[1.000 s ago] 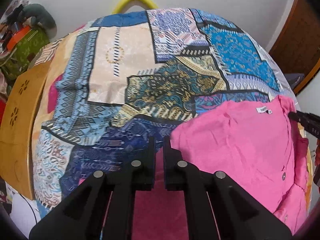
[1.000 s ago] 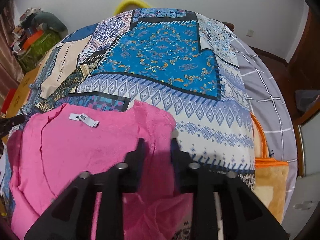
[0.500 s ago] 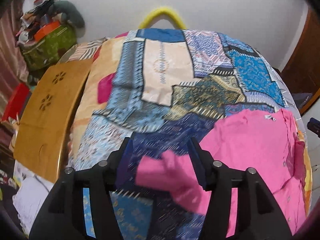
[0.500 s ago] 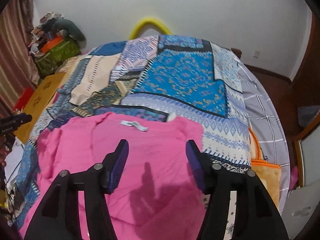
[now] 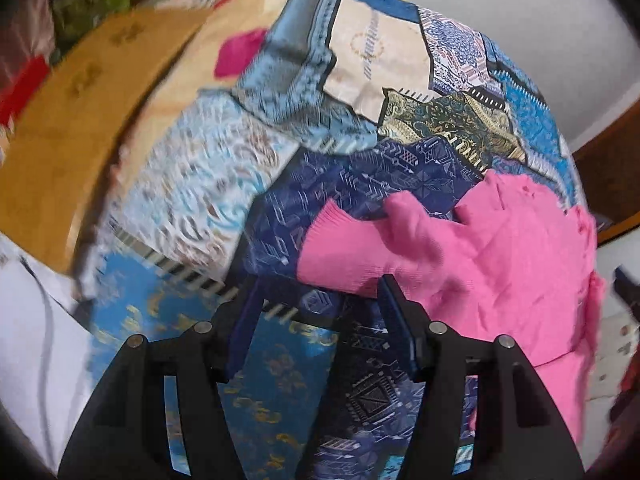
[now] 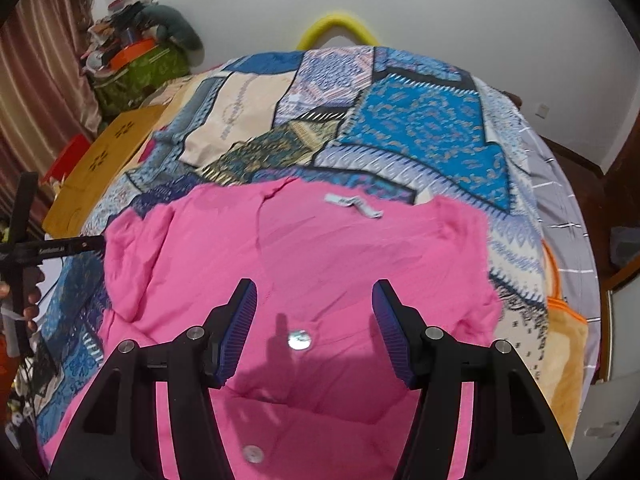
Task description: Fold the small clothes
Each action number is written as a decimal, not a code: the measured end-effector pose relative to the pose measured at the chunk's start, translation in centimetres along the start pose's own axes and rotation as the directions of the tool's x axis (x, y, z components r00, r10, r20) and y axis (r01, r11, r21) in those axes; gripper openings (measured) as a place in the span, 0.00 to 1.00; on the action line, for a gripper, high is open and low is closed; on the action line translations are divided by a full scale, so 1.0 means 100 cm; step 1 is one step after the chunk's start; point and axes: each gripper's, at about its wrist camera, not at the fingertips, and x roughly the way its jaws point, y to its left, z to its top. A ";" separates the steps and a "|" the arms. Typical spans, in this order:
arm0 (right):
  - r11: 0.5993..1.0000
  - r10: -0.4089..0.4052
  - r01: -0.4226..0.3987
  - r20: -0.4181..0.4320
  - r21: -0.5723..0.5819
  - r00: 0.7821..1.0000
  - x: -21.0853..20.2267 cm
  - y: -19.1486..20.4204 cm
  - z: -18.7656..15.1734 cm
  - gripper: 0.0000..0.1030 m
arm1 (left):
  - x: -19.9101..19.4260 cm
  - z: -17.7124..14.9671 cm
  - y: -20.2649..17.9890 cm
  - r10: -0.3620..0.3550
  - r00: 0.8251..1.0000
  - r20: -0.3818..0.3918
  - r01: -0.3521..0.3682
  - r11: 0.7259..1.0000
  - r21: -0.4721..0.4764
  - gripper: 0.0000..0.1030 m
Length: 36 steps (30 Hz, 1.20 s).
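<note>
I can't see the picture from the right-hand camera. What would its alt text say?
A pink buttoned top lies spread on a patchwork bedspread, white neck label at its far edge. The right claw hovers open above a button, holding nothing.

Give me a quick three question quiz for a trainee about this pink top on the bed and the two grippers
1. True or false: the right gripper is shut on the pink top.
2. Multiple choice: in the left wrist view, the sleeve lies (A) folded in over the body of the top, (B) spread out onto the bedspread, clear of the body, (C) hanging off the bed.
3. Fill in: the white label sits at the top's ____.

Key
1. False. Its jaws stand wide apart above the fabric, gripping nothing.
2. B. The sleeve lies just ahead of the open left gripper.
3. Neckline, at the far edge from the right gripper.
</note>
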 end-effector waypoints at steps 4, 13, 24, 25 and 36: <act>1.000 0.009 -0.010 -0.028 -0.013 1.000 0.013 0.010 -0.003 0.54 | 0.013 0.004 0.006 -0.095 0.995 -0.020 0.093 0.992 -0.088 0.57; 1.000 0.011 -0.012 -0.076 -0.014 0.997 0.029 0.020 -0.016 0.54 | 0.032 0.010 0.006 -0.150 0.989 -0.001 0.148 0.978 -0.144 0.39; 1.000 -0.003 0.005 -0.058 0.027 0.998 0.001 -0.011 -0.027 0.54 | 0.015 0.018 -0.007 -0.026 0.997 0.067 0.030 0.998 -0.061 0.07; 0.999 -0.009 0.011 -0.054 0.036 0.999 -0.005 -0.017 -0.028 0.54 | 0.009 0.019 -0.009 -0.019 0.997 0.079 0.023 0.998 -0.055 0.07; 0.984 -0.040 0.048 -0.049 0.169 0.998 -0.045 -0.091 -0.056 0.55 | -0.073 0.027 -0.060 -0.038 0.971 0.234 0.027 0.998 0.051 0.07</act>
